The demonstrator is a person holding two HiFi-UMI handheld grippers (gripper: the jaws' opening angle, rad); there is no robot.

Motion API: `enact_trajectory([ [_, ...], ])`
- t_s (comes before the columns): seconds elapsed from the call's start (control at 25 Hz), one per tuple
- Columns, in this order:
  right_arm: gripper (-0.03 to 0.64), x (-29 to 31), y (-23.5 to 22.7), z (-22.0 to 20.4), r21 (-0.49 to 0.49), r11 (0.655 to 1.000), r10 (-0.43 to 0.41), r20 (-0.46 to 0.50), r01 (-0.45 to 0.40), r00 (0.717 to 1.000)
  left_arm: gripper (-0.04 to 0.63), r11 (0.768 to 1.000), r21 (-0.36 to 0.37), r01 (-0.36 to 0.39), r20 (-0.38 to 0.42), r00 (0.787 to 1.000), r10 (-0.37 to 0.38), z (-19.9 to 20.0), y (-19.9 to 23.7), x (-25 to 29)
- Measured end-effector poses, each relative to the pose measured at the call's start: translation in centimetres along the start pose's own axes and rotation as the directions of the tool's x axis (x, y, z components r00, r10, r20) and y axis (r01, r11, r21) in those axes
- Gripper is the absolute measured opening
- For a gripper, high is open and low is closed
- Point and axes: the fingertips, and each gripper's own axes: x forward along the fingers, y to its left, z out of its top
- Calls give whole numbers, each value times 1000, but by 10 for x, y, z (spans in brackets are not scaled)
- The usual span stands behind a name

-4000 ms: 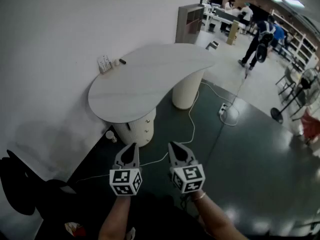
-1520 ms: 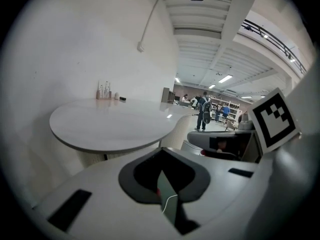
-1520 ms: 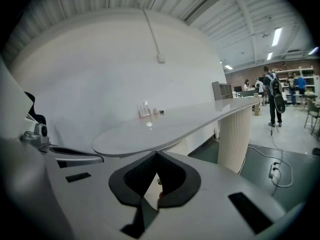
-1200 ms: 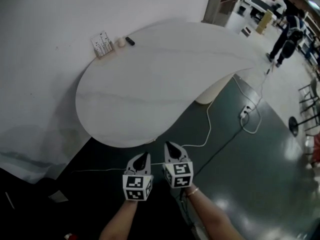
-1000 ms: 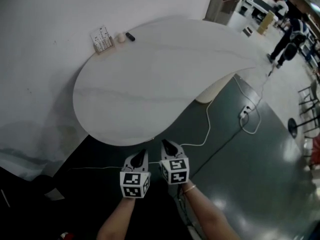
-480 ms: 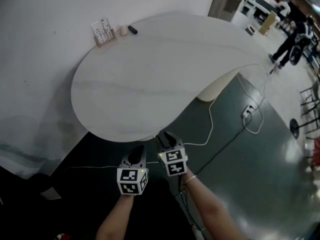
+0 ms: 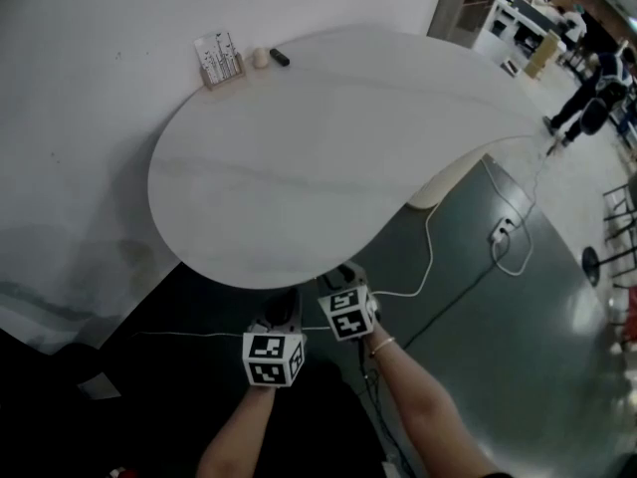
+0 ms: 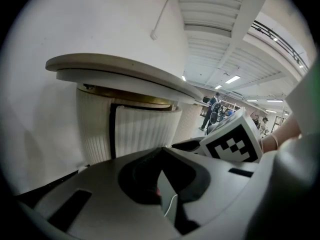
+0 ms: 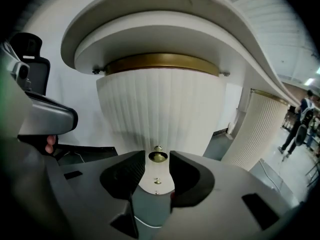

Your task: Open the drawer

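Note:
A white ribbed pedestal (image 9: 160, 104) with a brass band stands under the rounded tabletop (image 7: 299, 157); its drawer fronts carry small brass knobs. My right gripper (image 9: 157, 153) points at the pedestal, and its jaws are opening. One brass knob (image 9: 158, 157) shows in the gap between the pads, apart from them. In the head view the right gripper (image 7: 346, 285) reaches under the table's near edge. My left gripper (image 8: 161, 151) is beside it, shut and empty, short of the pedestal (image 8: 135, 129). It shows below the table edge as the left gripper (image 7: 282, 317).
A card holder (image 7: 219, 60), a small round thing (image 7: 260, 57) and a dark pen-like thing (image 7: 281, 58) lie at the table's far edge by the wall. A white cable (image 7: 428, 257) runs over the dark floor to a power strip (image 7: 501, 233). A second pedestal (image 7: 438, 182) and people (image 7: 595, 88) are farther right.
Both grippers have sunk and moved in toward the table's near edge. The right gripper has rolled, its tips have slipped under the edge, and its jaws have parted.

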Motion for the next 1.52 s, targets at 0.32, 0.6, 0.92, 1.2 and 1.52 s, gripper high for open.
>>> enact_trajectory([
  [0.32, 101, 5, -2, -1, -11, 999, -45, -36, 45, 998, 2, 1000, -8, 5, 3, 1000, -5, 1, 0, -4],
  [0.6, 100, -9, -1, -15, -2, 999, -36, -76, 36, 996, 2, 999, -33, 4, -8, 1000, -4, -3, -6, -17],
  [0.92, 101, -38, -1, -44, 8, 998, -56, -127, 58, 990, 2, 1000, -10, 17, -33, 999, -18, -3, -28, -37],
  [1.2, 101, -66, 2, -70, 22, 998, -61, -190, 66, 980, 2, 1000, -7, 23, -67, 997, -23, -12, -41, -60],
  [1.52, 101, -91, 1, -95, 44, 994, -88, -247, 102, 965, 2, 999, 8, 51, -102, 993, -50, -11, -64, -77],
])
